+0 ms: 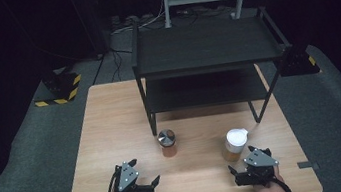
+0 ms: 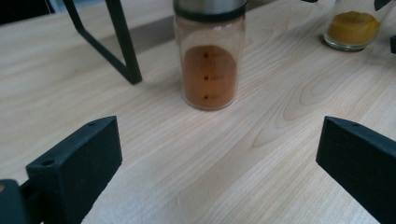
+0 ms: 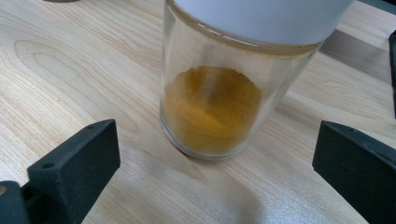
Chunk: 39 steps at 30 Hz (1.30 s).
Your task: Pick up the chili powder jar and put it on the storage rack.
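A glass spice jar with a metal lid (image 1: pixel 167 142) holds reddish-brown powder and stands upright on the wooden table (image 1: pixel 112 129); in the left gripper view the same jar (image 2: pixel 210 65) is a short way ahead of the jaws. My left gripper (image 1: pixel 145 172) is open and empty, near the front edge. A white-lidded glass jar of yellow powder (image 1: pixel 235 144) stands to the right; in the right gripper view this jar (image 3: pixel 219 98) is close, just ahead of the wide-apart jaws. My right gripper (image 1: pixel 240 160) is open, just in front of it.
A black two-tier metal shelf (image 1: pixel 204 46) stands at the back of the table, its legs (image 2: pixel 122 44) just behind the jars. The yellow-powder jar (image 2: pixel 351 28) also appears far right in the left gripper view. Grey carpet (image 1: pixel 26 161) surrounds the table.
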Each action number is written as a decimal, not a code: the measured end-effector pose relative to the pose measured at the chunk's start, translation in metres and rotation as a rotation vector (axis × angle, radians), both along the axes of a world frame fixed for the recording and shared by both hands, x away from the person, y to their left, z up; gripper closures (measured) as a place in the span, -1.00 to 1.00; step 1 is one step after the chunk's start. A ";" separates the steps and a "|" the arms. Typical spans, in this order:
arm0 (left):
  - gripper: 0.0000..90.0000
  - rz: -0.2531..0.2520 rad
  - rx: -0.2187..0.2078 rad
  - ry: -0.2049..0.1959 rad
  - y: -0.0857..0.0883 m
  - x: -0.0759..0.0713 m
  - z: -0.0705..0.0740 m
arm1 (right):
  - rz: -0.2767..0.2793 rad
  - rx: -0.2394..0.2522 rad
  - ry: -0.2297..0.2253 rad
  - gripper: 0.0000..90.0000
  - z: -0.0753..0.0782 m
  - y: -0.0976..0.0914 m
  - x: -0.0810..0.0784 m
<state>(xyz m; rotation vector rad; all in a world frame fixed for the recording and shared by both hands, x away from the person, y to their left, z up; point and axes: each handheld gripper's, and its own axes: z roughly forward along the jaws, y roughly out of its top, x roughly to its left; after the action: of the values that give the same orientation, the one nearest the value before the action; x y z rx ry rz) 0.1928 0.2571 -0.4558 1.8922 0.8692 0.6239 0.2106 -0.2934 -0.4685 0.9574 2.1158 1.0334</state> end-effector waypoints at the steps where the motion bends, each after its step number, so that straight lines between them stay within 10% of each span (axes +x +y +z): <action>1: -0.99 -0.003 -0.004 -0.001 -0.001 0.000 0.001 | -0.001 0.001 0.001 -1.00 0.000 0.000 0.000; 39: -0.99 -0.051 -0.016 -0.057 -0.037 0.057 0.022 | 0.008 0.001 0.002 -1.00 0.000 -0.001 0.000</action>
<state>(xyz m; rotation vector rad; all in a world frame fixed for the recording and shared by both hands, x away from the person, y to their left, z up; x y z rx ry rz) 0.2503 0.2197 -0.4338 1.8672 0.7848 0.6345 0.2109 -0.2941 -0.4684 0.9512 2.1222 1.0376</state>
